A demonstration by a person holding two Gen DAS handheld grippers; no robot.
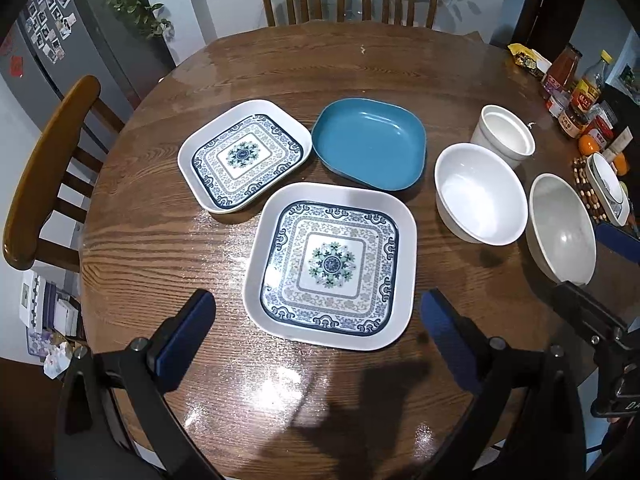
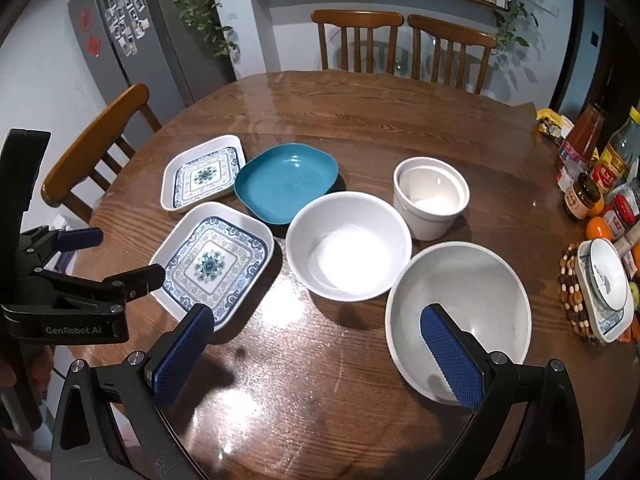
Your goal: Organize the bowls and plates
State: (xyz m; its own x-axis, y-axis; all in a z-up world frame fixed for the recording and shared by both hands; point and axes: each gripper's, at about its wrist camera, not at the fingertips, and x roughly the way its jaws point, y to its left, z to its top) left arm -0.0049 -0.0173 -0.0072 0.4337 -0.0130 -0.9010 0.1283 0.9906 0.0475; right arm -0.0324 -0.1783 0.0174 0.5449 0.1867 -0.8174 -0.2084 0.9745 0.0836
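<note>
Two square blue-patterned plates lie on the round wooden table [image 1: 160, 248]: a large plate [image 1: 332, 266] [image 2: 212, 264] close in front and a smaller plate [image 1: 244, 156] [image 2: 202, 176] behind it to the left. A teal plate [image 1: 370, 148] [image 2: 286, 180] sits behind them. To the right stand a white bowl [image 1: 480, 194] [image 2: 348, 246], a white straight-sided cup [image 1: 504, 136] [image 2: 430, 198] and a wide grey-white bowl [image 1: 560, 228] [image 2: 480, 280]. My left gripper [image 1: 318, 340] [image 2: 120, 258] is open, just short of the large plate. My right gripper [image 2: 318, 354] is open, its right finger over the wide bowl's near rim.
Sauce bottles and jars [image 2: 592, 168], oranges [image 2: 598, 228] and a small dish on a beaded trivet [image 2: 604, 284] crowd the table's right edge. Wooden chairs stand on the far side [image 2: 400, 40] and on the left [image 2: 96, 148]. A grey fridge [image 2: 120, 40] is back left.
</note>
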